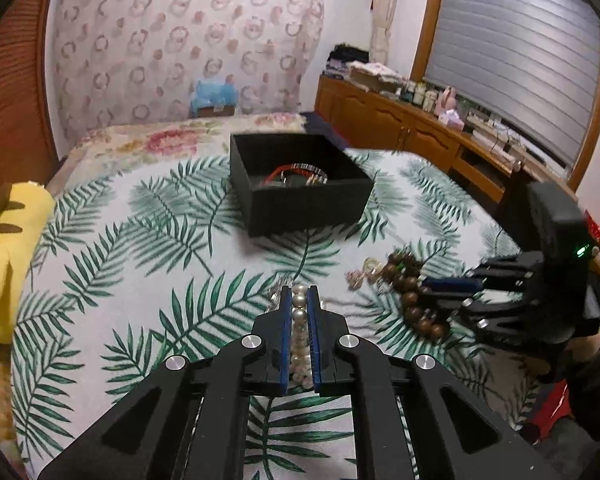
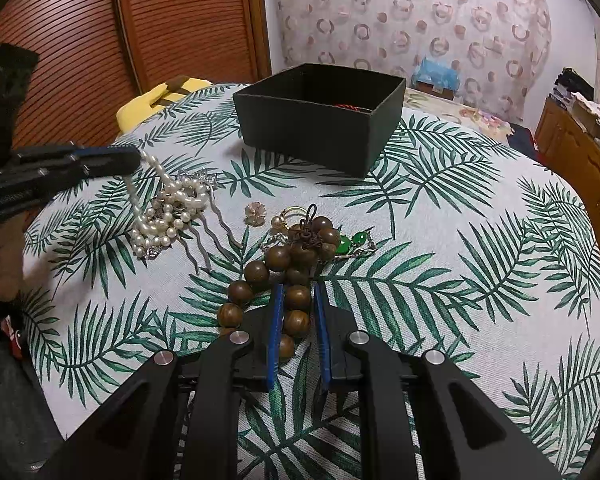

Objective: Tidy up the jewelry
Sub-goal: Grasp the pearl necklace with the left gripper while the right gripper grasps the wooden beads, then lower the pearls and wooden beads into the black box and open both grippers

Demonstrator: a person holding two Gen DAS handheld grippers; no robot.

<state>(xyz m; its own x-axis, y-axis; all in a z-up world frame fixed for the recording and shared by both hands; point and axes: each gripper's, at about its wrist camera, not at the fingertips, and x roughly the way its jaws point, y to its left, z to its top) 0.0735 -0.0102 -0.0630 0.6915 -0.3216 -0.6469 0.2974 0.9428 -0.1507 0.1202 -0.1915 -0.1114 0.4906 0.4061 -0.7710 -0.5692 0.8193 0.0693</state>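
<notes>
My left gripper (image 1: 299,290) is shut on a white pearl necklace (image 1: 299,312). In the right wrist view the left gripper (image 2: 138,158) holds one strand up while the rest of the pearl necklace (image 2: 172,208) lies in a heap on the cloth. A brown wooden bead bracelet (image 2: 278,258) lies in front of me, and my right gripper (image 2: 298,286) is shut on several of its beads. The left wrist view shows the right gripper (image 1: 426,282) on the wooden bracelet (image 1: 410,300). An open black box (image 2: 312,128) stands farther back with red and beaded bracelets inside.
On the leaf-print cloth (image 2: 460,240) lie a grey hair comb (image 2: 204,248), a flower earring (image 2: 256,212), a pearl ring (image 2: 284,218) and a green pendant (image 2: 352,242). A yellow plush (image 1: 4,260) sits at the left edge. A wooden cabinet (image 1: 400,120) runs along the right.
</notes>
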